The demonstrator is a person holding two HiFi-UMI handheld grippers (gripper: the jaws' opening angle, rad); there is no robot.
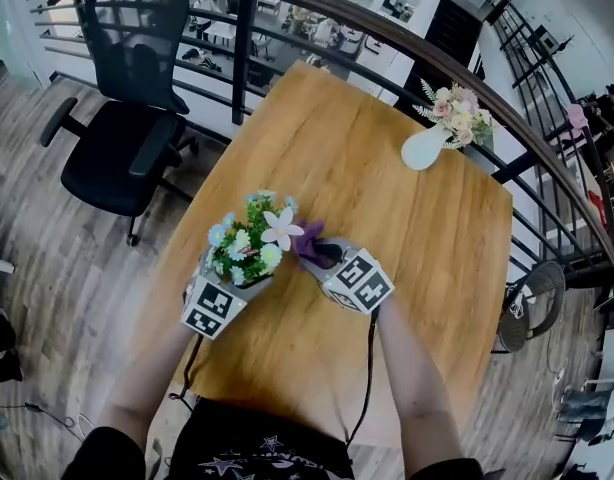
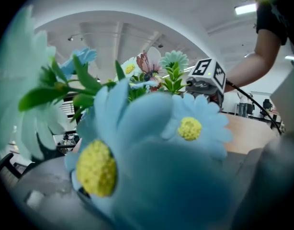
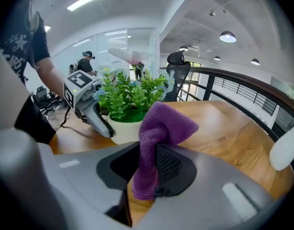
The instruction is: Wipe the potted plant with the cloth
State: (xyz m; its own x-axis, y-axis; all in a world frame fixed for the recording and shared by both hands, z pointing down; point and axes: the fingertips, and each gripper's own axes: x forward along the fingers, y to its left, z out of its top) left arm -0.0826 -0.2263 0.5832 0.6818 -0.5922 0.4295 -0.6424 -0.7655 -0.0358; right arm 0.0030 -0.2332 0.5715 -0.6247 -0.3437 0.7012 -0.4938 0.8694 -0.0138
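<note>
The potted plant stands near the middle of the wooden table, its green leaves and pale flowers rising from a white pot. My left gripper holds that pot from the near left side; one dark finger lies against the pot's wall. In the left gripper view blue flowers fill the frame and hide the jaws. My right gripper is shut on a purple cloth, which sticks up between its jaws just right of the plant, close to the foliage.
A white vase of pink flowers stands at the table's far right edge. A black office chair is on the floor to the left. A dark railing curves behind the table. A cable hangs from the right gripper.
</note>
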